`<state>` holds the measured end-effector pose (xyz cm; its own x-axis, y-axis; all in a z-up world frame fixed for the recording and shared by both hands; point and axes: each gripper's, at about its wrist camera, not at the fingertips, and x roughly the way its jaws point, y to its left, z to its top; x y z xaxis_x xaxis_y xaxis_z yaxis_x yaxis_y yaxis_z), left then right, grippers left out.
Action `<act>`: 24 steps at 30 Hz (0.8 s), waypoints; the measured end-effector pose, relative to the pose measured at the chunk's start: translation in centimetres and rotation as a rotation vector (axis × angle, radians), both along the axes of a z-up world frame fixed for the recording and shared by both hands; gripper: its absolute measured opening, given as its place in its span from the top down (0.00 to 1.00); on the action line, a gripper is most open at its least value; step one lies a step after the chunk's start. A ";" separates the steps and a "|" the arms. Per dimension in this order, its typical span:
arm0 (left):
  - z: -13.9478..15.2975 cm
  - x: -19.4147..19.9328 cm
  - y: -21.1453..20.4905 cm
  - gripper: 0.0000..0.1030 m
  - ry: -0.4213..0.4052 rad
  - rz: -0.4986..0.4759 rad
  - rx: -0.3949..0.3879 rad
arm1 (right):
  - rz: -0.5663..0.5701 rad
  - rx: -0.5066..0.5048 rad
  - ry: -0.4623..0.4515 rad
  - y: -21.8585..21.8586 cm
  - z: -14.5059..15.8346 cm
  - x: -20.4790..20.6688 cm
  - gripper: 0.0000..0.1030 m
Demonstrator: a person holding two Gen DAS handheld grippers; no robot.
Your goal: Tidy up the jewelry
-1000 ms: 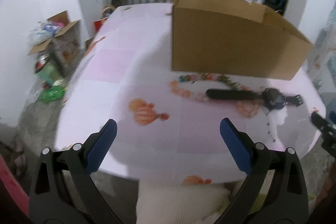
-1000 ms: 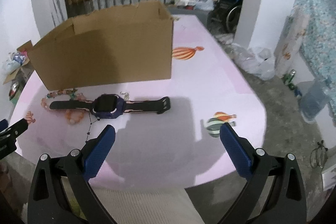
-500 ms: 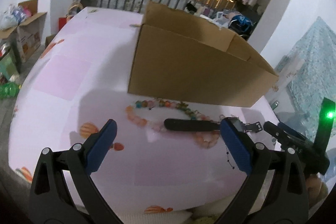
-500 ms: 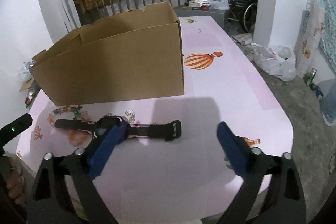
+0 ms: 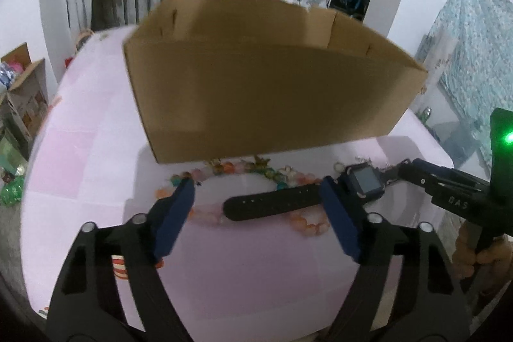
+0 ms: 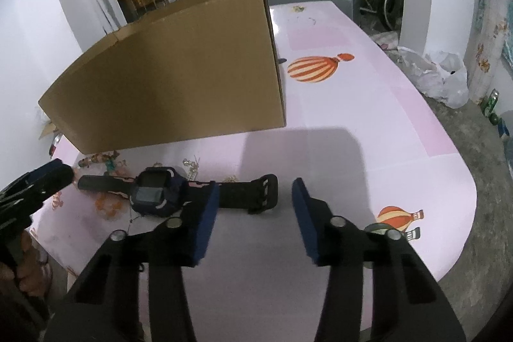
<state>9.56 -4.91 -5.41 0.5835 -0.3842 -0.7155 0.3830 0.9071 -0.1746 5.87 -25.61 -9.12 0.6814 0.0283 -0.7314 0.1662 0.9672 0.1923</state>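
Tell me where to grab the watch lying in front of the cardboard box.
Probably the buckle-end strap of the watch, from above: it lies flat and clear of the beads, with the closing right gripper already around it.

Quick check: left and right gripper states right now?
Left gripper: jaws closing, straddling the smartwatch strap, not gripping yet.
Right gripper: jaws closing around the watch's other strap end, pads not yet pressing.

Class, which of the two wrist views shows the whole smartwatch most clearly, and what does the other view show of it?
The right wrist view: the smartwatch lies there with face and both straps visible, only partly crossed by a finger. In the left wrist view the smartwatch shows its face and one strap; the far strap is hidden.
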 end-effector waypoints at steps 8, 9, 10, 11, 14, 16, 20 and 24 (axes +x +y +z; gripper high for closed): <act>-1.2 1.1 -0.3 0.34 0.102 -0.014 0.000 | 0.016 0.012 -0.008 0.0 -0.2 0.1 0.64; -1.3 1.2 -0.3 0.34 0.108 -0.014 0.000 | 0.020 0.013 -0.007 0.0 -0.2 0.1 0.64; -1.3 1.2 -0.3 0.34 0.114 -0.014 -0.004 | 0.023 0.009 -0.006 0.0 -0.3 0.2 0.65; -1.4 1.4 -0.2 0.34 0.123 -0.013 -0.012 | 0.023 0.009 -0.007 0.0 -0.3 0.2 0.65; -1.5 1.1 0.1 0.34 0.148 -0.015 -0.052 | 0.025 0.020 -0.009 -0.1 -0.3 0.2 0.66; -1.6 1.2 0.2 0.34 0.152 -0.010 -0.058 | 0.024 0.024 -0.010 -0.1 -0.3 0.3 0.67; -1.4 1.3 0.4 0.42 0.154 0.005 -0.090 | 0.022 0.026 -0.012 -0.1 -0.4 0.2 0.68; -1.0 1.1 0.9 0.51 0.136 0.030 -0.097 | 0.008 0.040 -0.013 -0.5 -0.4 0.2 0.75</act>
